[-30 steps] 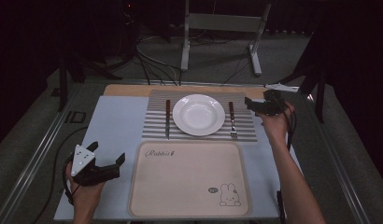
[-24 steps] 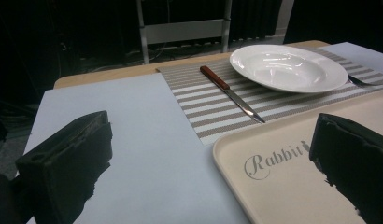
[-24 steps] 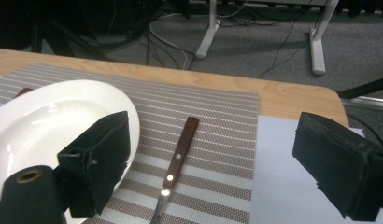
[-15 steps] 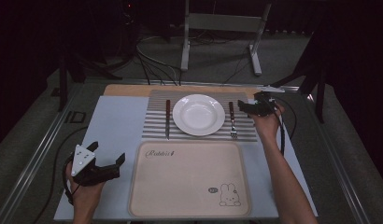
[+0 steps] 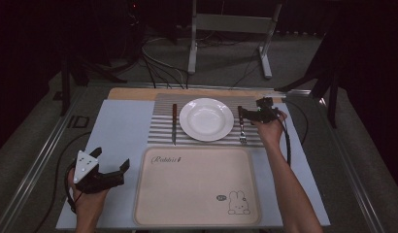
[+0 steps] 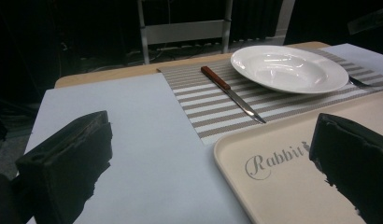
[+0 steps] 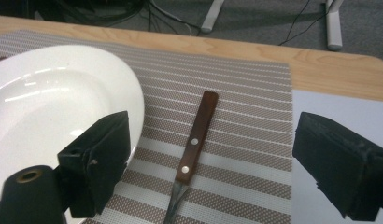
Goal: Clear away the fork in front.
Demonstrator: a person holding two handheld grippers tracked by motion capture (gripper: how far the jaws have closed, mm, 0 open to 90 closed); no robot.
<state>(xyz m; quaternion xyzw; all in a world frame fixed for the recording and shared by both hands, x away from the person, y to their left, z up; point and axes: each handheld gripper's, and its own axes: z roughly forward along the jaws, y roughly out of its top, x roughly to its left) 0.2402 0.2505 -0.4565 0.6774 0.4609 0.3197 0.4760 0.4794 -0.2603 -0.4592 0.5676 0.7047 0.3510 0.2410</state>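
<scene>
My right tongs (image 5: 249, 116) hang over the wooden handle of the fork (image 5: 241, 124), which lies on the striped placemat (image 5: 160, 127) just to the right of the white plate (image 5: 207, 119). In the right gripper view the fork's handle (image 7: 197, 136) runs up between my two black jaws, which stand wide apart on either side of it, released and touching nothing. The left jaw sits over the rim of the plate (image 7: 49, 107) there; the right jaw hangs over the pale blue sheet at the placemat's edge. The fork's prongs point toward me, near the front edge of the placemat.

My left tongs (image 5: 112, 170) rest low on the pale blue sheet (image 5: 114, 126) at the near left of the counter, just beside the cream tray (image 5: 197, 187) printed with a rabbit. Their jaws are also spread, holding nothing; in the left gripper view one jaw sits over the blue sheet and the other over the tray's corner (image 6: 273, 163).

A knife (image 5: 174, 124) with a reddish handle lies on the placemat left of the plate, its blade toward me. Plate, knife and fork sit side by side, apart from one another.
</scene>
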